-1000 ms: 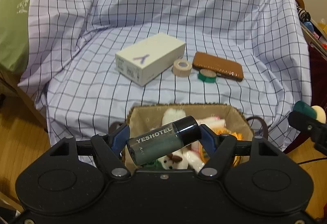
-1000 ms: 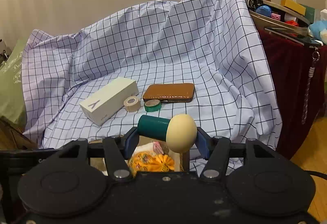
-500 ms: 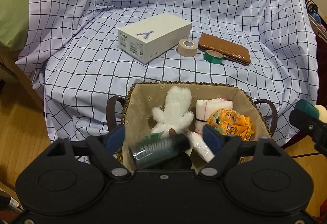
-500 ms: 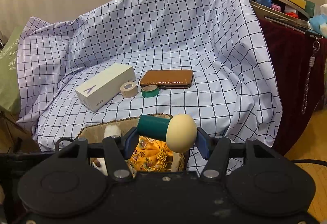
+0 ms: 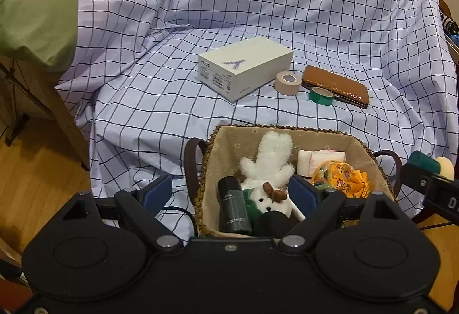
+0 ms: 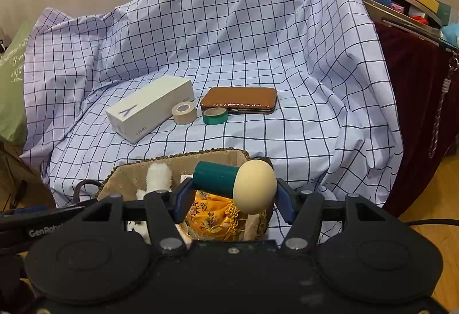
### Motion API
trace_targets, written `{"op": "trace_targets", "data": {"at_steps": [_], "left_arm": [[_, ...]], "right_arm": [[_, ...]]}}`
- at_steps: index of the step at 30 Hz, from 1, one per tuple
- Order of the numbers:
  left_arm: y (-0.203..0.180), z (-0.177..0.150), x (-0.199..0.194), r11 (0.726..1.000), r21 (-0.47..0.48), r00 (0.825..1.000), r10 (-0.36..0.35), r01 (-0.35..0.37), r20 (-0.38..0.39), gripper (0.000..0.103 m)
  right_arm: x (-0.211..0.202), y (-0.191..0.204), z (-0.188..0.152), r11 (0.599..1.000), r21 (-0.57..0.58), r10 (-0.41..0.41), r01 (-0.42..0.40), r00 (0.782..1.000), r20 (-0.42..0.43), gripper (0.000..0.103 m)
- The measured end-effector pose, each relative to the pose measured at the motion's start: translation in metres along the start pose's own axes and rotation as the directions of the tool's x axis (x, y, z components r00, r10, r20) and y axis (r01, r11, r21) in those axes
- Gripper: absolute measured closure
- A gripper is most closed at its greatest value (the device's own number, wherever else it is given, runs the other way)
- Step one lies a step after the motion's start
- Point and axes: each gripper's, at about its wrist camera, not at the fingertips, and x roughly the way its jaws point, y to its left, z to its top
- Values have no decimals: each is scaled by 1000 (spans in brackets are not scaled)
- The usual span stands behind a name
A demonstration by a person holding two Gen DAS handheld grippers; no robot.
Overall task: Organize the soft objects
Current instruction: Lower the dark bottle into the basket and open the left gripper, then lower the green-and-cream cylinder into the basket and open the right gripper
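Hanging over the near end of the woven basket, the left gripper is standing wide with nothing pressed between its blue pads, and the dark green bottle is lying free in the basket just ahead of it, against the white plush toy. Off to its right, the right gripper is clamping crosswise the teal-handled sponge applicator over the basket's right end, above the yellow patterned pouch.

What could go wrong, in my judgement: the applicator's rounded cream head is jutting past the right pad, so an early release may be sending it onto the rim and off the checked cloth. The two grippers are also crowding one basket, and a lowering hand may be knocking the other.

Counting: one basket, one bottle, one plush toy, one pouch, one rolled white cloth, one applicator. Further ahead on the cloth: one white box, two tape rolls, beige tape and green tape, and one brown case.
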Motion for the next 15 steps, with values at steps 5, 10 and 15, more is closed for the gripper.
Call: {"op": "trace_targets", "data": {"at_steps": [5, 10, 15], "left_arm": [[2, -2, 1, 1000, -12, 1000, 5, -5, -10, 17], [0, -5, 2, 1000, 1, 1000, 1, -1, -22, 17], [-1, -7, 1, 1000, 4, 1000, -3, 3, -23, 16]], "right_arm": [[5, 6, 2, 1000, -17, 10, -10, 1000, -2, 44], [8, 11, 1, 999, -26, 29, -29, 1000, -7, 39], [7, 11, 0, 999, -27, 30, -30, 1000, -8, 39]]}}
